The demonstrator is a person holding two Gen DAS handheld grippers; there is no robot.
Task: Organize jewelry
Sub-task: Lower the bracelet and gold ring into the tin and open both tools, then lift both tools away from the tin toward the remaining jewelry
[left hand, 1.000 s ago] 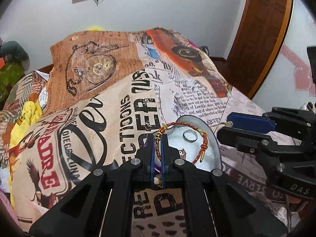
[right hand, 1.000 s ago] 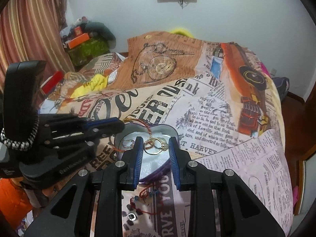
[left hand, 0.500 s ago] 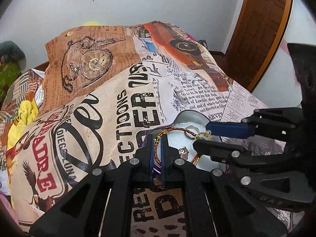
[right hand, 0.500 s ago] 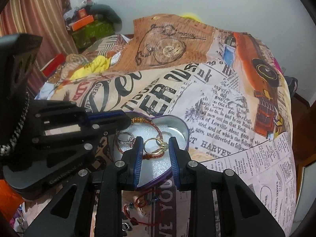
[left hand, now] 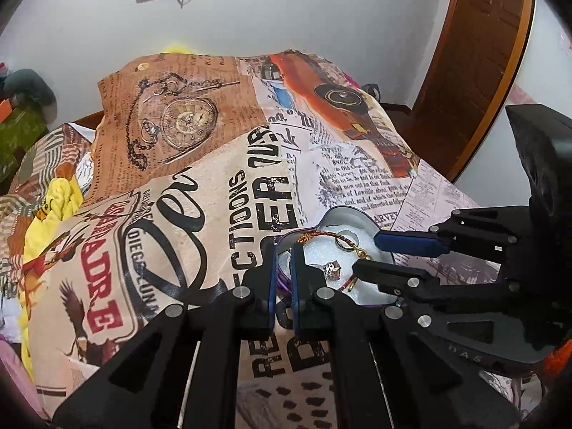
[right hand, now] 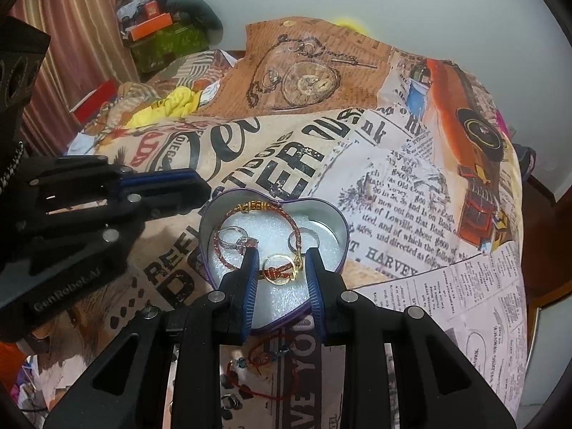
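A heart-shaped tin [right hand: 323,211] [left hand: 343,212] with white foam lies on the printed bedspread. In it are a red-gold braided bracelet [right hand: 264,211], a silver stone ring [right hand: 236,240], a plain silver ring [right hand: 303,239] and gold rings [right hand: 280,266]. My right gripper [right hand: 280,268] is over the tin, shut on the gold rings between its blue pads. My left gripper [left hand: 283,268] is shut on the tin's purple near-left rim [left hand: 282,282]. The right gripper also shows in the left wrist view [left hand: 368,252].
A red cord bracelet with beads [right hand: 264,357] and small metal pieces [right hand: 228,402] lie on the bedspread in front of the tin. Clothes and boxes [right hand: 161,35] pile up at the far left. A wooden door [left hand: 475,53] stands at the right.
My right gripper has moved down and forward over the tin, with the gold rings now low above the foam. The left gripper stays shut on the tin's rim.
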